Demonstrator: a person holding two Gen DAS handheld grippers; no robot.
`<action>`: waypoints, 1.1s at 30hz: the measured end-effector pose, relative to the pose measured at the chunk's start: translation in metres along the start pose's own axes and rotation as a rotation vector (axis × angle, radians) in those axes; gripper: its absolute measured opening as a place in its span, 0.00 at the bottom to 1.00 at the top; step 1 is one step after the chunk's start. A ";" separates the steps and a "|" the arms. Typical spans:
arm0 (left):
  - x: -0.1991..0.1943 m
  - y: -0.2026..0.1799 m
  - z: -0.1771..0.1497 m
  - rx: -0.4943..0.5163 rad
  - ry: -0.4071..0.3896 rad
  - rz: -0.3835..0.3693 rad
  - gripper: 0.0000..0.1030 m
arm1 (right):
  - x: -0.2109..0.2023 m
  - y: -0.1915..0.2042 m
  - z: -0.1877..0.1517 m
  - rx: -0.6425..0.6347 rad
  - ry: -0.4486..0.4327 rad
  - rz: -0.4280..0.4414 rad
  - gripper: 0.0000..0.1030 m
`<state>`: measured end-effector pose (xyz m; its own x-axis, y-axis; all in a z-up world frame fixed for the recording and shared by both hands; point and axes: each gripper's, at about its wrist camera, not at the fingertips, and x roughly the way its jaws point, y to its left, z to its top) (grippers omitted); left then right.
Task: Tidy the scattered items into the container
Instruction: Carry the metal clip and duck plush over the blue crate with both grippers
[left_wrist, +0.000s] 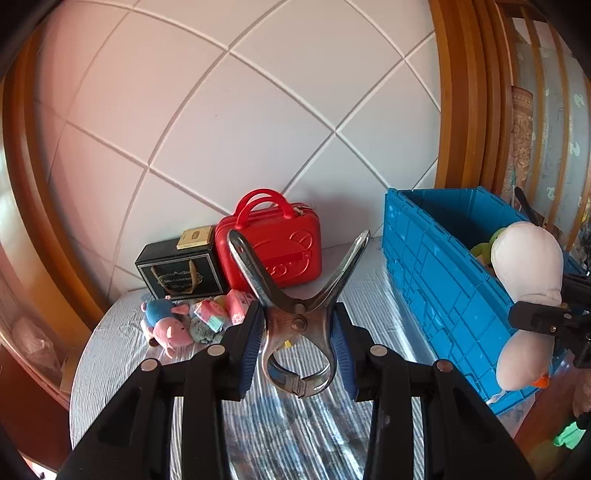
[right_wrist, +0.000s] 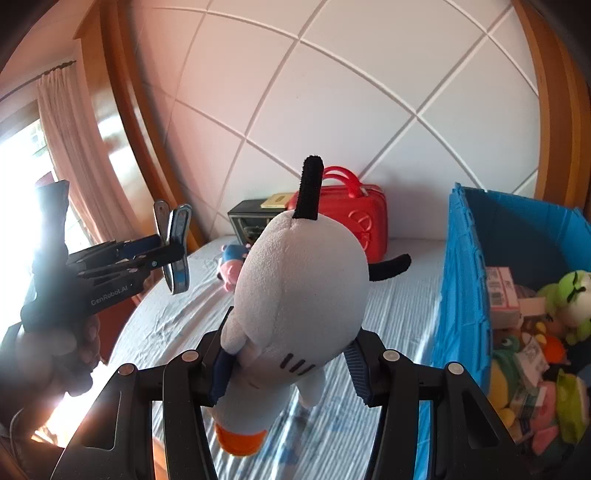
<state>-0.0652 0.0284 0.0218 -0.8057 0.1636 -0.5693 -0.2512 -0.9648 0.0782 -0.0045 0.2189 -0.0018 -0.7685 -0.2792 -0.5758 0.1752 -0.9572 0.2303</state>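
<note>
My left gripper (left_wrist: 298, 332) is shut on a metal plier-like clamp (left_wrist: 258, 273), whose two handles spread upward in a V above the blue pads. In the right wrist view the same clamp (right_wrist: 179, 236) and left gripper (right_wrist: 173, 254) hang at the far left, above the table edge. My right gripper (right_wrist: 290, 369) is shut on a white plush toy (right_wrist: 299, 280) with black ears and an orange foot. The left wrist view shows that plush (left_wrist: 524, 258) beside the near corner of the blue crate (left_wrist: 436, 273). The open crate (right_wrist: 461, 280) stands to the right, holding several plush toys and small boxes.
A red carry case (left_wrist: 273, 247) and a black box (left_wrist: 181, 269) stand against the tiled wall. In front of them lie two pig plushes (left_wrist: 166, 325) and small pink packets (left_wrist: 218, 314). A striped cloth covers the table (left_wrist: 376, 317). A hand (right_wrist: 85, 343) holds the left gripper.
</note>
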 end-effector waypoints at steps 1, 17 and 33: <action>0.000 -0.008 0.005 0.009 -0.005 -0.008 0.35 | -0.006 -0.004 0.002 0.002 -0.008 -0.004 0.50; 0.011 -0.129 0.063 0.133 -0.054 -0.207 0.35 | -0.090 -0.081 0.009 0.073 -0.127 -0.118 0.50; 0.013 -0.261 0.100 0.285 -0.070 -0.451 0.35 | -0.166 -0.167 -0.014 0.185 -0.189 -0.373 0.50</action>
<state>-0.0639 0.3026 0.0756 -0.6155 0.5720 -0.5422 -0.7087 -0.7027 0.0632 0.1020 0.4239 0.0443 -0.8601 0.1170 -0.4965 -0.2340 -0.9553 0.1804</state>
